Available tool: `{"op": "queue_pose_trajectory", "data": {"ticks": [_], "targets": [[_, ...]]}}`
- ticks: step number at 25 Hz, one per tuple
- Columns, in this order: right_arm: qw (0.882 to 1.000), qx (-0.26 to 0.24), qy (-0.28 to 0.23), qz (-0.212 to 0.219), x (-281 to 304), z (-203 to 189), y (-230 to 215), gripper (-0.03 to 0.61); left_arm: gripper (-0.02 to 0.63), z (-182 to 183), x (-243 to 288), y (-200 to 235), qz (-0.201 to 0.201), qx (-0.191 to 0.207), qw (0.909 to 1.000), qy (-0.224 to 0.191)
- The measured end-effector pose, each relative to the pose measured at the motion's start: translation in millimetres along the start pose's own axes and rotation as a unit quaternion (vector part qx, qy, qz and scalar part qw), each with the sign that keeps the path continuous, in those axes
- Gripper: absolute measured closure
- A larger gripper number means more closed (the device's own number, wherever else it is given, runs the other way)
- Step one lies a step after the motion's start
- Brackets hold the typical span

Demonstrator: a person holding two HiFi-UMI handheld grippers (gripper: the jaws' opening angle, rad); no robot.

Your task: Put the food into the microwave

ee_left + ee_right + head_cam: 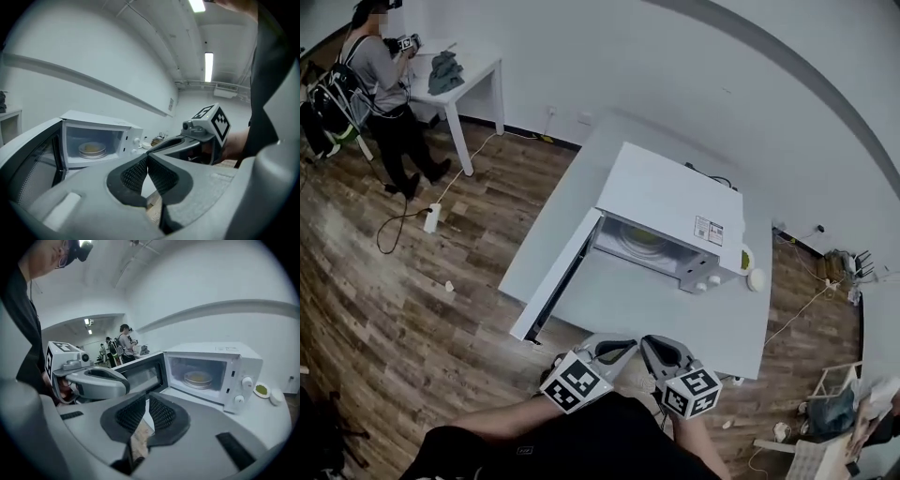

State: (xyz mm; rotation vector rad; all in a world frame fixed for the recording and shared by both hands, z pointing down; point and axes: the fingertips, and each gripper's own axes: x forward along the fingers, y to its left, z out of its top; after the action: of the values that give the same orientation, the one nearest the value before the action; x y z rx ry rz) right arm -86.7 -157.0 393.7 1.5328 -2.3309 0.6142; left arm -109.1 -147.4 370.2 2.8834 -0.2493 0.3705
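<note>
A white microwave (675,206) stands on the white table (675,323) with its door (558,281) swung wide open to the left. Inside it sits a round plate of yellowish food (642,242), which also shows in the left gripper view (92,150) and the right gripper view (198,378). Both grippers hover close to my body, off the table's near edge and well short of the microwave. My left gripper (614,352) (147,159) is shut with nothing in it. Beside it, my right gripper (661,352) (146,401) has its pads together and holds nothing.
A small dish of green stuff (746,258) and a white round object (757,279) lie right of the microwave. At the far left a person (384,84) stands by another white table (478,66). A cable and power strip (431,217) lie on the wooden floor.
</note>
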Motion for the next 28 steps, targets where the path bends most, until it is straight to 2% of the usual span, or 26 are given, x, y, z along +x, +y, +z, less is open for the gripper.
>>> {"op": "queue_pose_trajectory", "data": {"ticks": [3,5,8,10,12,14,16,19,23,28], "targets": [[1.000,-0.001,-0.009,0.024,-23.7,7.6,17.2,0.547,0.606,14.3,-3.7,-14.5,-0.002,0.010,0.9998,-0.017],[0.999,0.006,-0.029,0.042,-32.9,13.5,23.8,0.548,0.606,14.5,-4.9,-10.2,0.021,0.015,0.9996,-0.011],[0.992,0.020,-0.089,0.082,-50.3,29.8,29.5,0.548,0.606,23.8,-8.3,-4.7,0.060,0.011,0.9981,-0.011],[0.985,0.028,-0.126,0.114,-70.2,41.7,30.5,0.549,0.606,39.8,-10.4,-11.3,0.077,0.002,0.9965,-0.033],[0.981,0.016,-0.144,0.126,-92.7,50.2,25.9,0.554,0.606,56.1,-11.0,-21.3,0.090,-0.016,0.9939,-0.063],[0.980,-0.008,-0.158,0.123,-116.7,58.3,16.9,0.561,0.606,69.8,-8.3,-33.2,0.095,-0.026,0.9916,-0.083],[0.977,-0.025,-0.178,0.118,-140.6,66.0,6.3,0.565,0.606,80.3,-0.5,-45.1,0.094,-0.019,0.9915,-0.088],[0.975,-0.043,-0.191,0.108,-164.7,71.1,-5.8,0.565,0.606,94.3,11.0,-60.8,0.096,0.010,0.9919,-0.083],[0.976,-0.058,-0.192,0.090,-172.6,69.5,-18.3,0.565,0.606,112.8,14.6,-75.9,0.115,0.065,0.9867,-0.095],[0.976,-0.051,-0.200,0.073,-177.6,67.1,-26.0,0.566,0.606,119.3,21.1,-80.3,0.101,0.073,0.9861,-0.109]]}}
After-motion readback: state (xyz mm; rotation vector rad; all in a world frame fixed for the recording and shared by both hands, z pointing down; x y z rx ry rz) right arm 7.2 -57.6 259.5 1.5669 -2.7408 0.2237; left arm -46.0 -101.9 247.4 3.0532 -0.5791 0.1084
